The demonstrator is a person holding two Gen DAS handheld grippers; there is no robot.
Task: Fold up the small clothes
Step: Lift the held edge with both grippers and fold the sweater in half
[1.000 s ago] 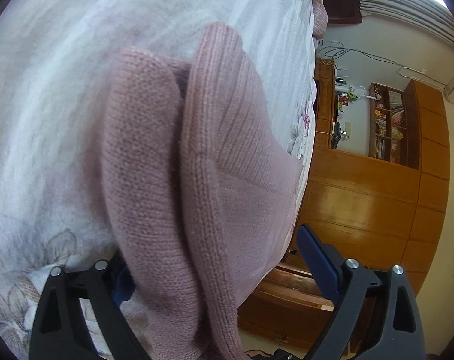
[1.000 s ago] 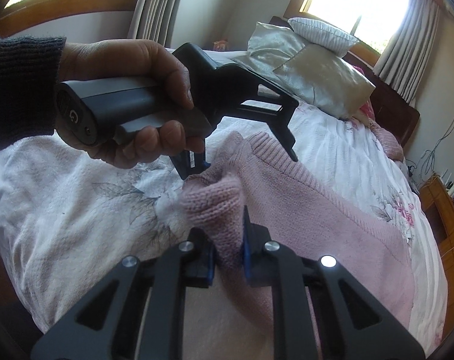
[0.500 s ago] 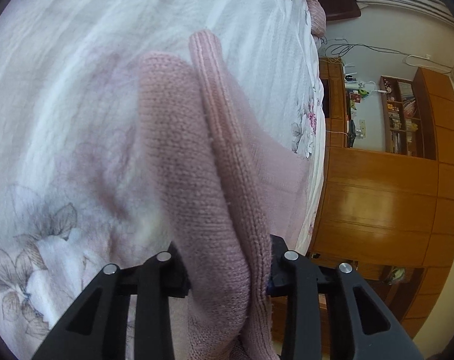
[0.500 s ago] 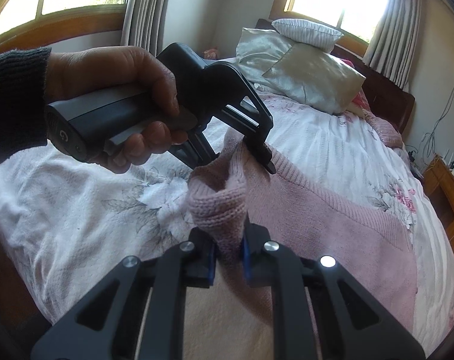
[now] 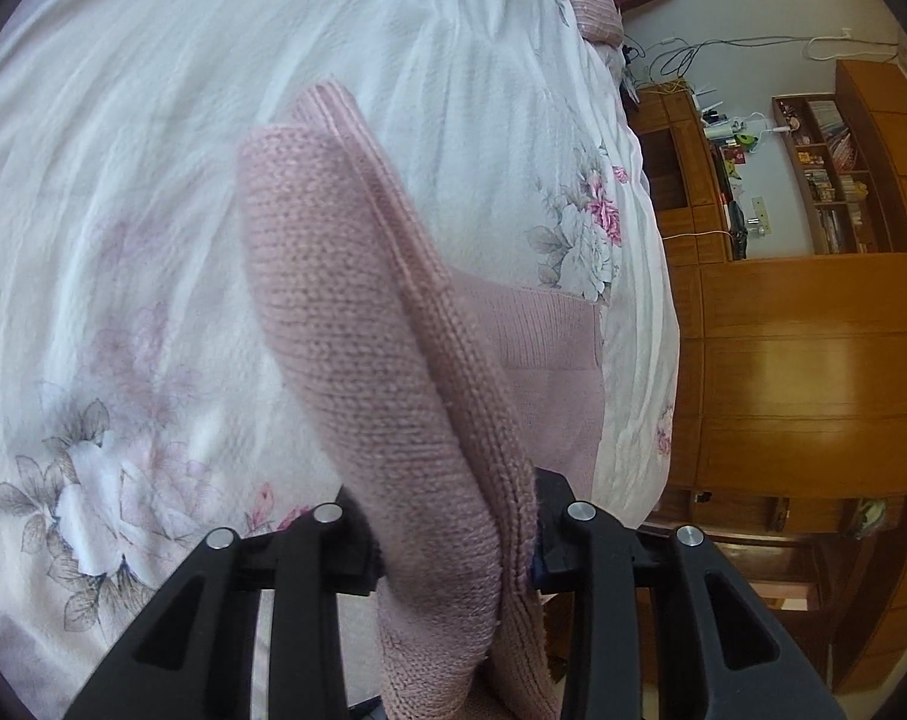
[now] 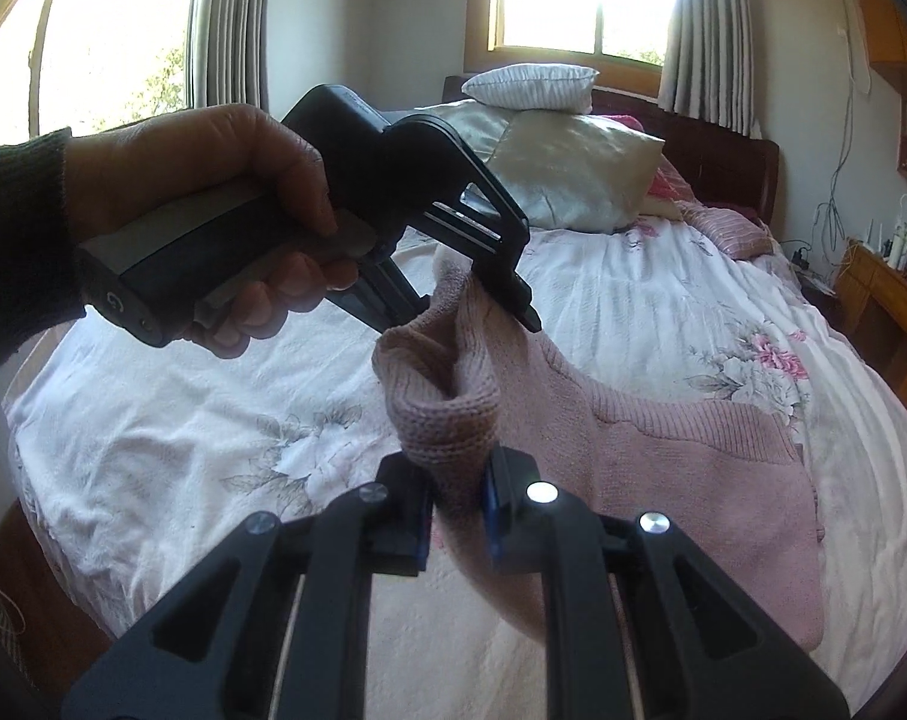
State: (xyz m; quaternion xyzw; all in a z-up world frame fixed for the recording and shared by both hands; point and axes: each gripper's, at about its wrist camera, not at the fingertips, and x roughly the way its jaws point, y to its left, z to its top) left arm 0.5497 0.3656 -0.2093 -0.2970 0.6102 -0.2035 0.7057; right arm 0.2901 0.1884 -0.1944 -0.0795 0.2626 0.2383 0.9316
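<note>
Jaws on both sides are pinching knit: the right gripper (image 6: 458, 495) clamps a bunched fold of the pink sweater (image 6: 681, 480), and the left gripper (image 5: 453, 534), held in the person's hand (image 6: 213, 222) just beyond, bites the same raised edge close by. From there the garment slopes down onto the bed (image 6: 663, 312), its ribbed hem lying flat on the floral cover. It looks soft, light and stretchy, likely to sag between grips, so hold it at hems or corners, taking both layers.
</note>
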